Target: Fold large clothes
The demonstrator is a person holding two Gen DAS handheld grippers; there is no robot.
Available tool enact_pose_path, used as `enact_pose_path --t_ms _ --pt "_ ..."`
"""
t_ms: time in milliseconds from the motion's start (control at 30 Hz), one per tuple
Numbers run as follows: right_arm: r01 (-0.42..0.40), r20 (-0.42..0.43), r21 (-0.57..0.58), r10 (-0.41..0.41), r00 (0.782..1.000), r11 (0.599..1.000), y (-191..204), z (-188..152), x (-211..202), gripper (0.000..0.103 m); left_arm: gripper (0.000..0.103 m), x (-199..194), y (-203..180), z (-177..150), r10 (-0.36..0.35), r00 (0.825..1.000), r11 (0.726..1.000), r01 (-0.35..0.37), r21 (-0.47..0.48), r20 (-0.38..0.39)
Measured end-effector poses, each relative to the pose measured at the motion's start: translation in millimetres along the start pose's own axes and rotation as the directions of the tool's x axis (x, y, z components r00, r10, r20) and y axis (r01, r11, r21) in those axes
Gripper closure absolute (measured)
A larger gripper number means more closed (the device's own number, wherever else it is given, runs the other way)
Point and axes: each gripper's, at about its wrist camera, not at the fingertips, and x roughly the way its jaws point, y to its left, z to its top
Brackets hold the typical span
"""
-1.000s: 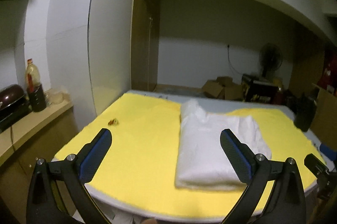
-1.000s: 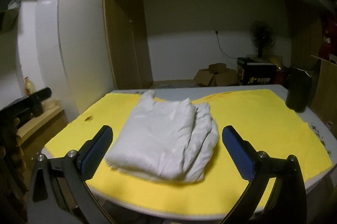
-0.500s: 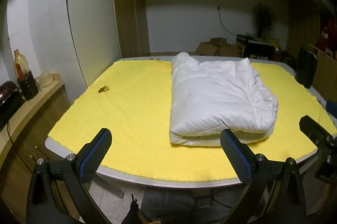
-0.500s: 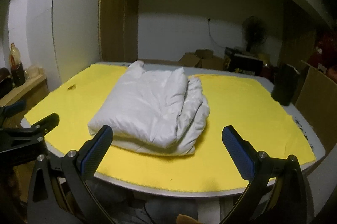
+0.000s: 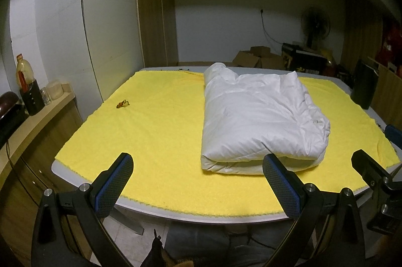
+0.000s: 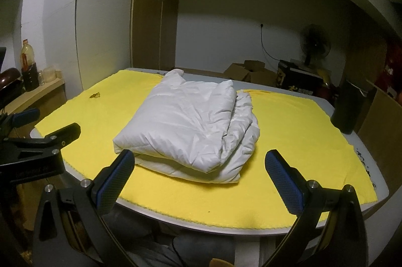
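Left wrist view: the left tool [image 5: 197, 174] sits at the bottom of the frame, its 2 blue-padded fingers [image 5: 115, 181] spread wide and holding nothing, short of the near edge of the bench [image 5: 251, 216]. A yellow cloth [image 5: 155, 131] covers most of the bench top. The white padded garment [image 5: 258, 118] lies folded into a thick rectangular bundle right of centre, resting on the yellow cloth, its rounded folded edge toward the camera and its layered edges toward the right. A small brownish scrap [image 5: 122, 104] lies on the cloth at centre left, well apart from the garment. A bottle [image 5: 24, 73] stands on a side counter at the left edge. A dark cylindrical container [image 5: 364, 87] stands at the right edge of the bench. Part of the right tool [image 5: 369, 171] shows at lower right; its state cannot be judged from here.

Right wrist view: the right tool [image 6: 198, 175] occupies the bottom of the frame, fingers spread, gripping nothing. The garment [image 6: 191, 126] lies at centre on the yellow cloth [image 6: 296, 131], stacked layers visible along its right side. The left tool [image 6: 45, 126] enters from the left edge, clear of the garment. A fan [image 6: 315, 44] stands at upper right.
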Motion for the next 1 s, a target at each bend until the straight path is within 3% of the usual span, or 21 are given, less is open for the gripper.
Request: enact_pose_path --t_ms 1000 --pt "-0.022 0.000 0.004 0.022 1.000 1.000 4.7 -1.8 -1.4 0.000 0.000 1.3 -1.1 -2.3 0.015 1.000 1.000 -0.015 -0.008 -0.010"
